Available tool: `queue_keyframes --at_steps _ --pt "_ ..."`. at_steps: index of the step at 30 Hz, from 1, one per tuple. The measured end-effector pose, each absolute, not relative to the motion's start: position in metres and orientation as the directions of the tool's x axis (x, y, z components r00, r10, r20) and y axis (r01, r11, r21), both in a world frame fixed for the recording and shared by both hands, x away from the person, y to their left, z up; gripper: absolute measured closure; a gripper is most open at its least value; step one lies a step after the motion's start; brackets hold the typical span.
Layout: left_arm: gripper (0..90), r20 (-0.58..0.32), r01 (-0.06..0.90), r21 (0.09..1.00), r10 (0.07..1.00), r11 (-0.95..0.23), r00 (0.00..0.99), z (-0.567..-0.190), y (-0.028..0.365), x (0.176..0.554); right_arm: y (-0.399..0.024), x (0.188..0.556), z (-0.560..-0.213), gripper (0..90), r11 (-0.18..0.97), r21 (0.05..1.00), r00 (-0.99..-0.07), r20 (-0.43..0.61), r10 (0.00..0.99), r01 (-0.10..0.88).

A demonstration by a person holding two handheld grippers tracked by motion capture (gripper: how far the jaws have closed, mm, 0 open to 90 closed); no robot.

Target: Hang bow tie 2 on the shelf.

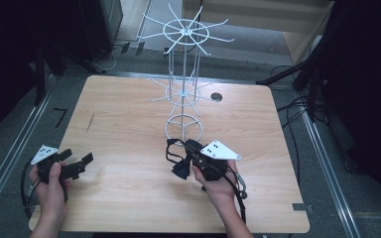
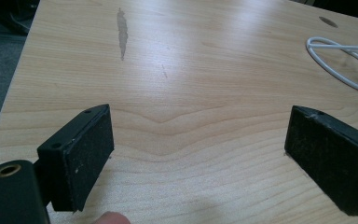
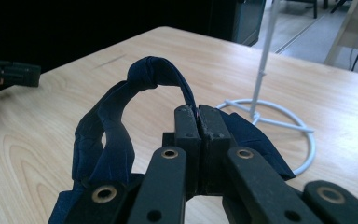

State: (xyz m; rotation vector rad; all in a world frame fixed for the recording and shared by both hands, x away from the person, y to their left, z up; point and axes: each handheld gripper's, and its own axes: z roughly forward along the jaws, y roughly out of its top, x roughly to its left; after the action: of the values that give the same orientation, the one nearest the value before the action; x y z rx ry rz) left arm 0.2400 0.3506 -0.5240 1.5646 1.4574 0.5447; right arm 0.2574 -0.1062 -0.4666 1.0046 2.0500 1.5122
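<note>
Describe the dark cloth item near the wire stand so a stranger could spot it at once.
Start at the tall white wire stand at the middle of the wooden table. Just in front of its ring base, the right gripper has its jaws shut on a dark navy strap. It is the one soft thing there, a knotted fabric loop arching up from the jaws.

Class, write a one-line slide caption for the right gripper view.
Right gripper shut on a knotted dark blue cloth strip, beside the white wire stand on the pale wooden table.
</note>
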Motion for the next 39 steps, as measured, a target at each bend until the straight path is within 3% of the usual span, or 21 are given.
queue_keyframes --at_steps 39 --pt "8.4 -0.251 0.548 0.831 0.946 0.101 0.207 -0.524 0.351 0.24 -0.145 0.252 -0.43 88.5 0.036 0.981 -0.591 0.084 0.802 0.189"
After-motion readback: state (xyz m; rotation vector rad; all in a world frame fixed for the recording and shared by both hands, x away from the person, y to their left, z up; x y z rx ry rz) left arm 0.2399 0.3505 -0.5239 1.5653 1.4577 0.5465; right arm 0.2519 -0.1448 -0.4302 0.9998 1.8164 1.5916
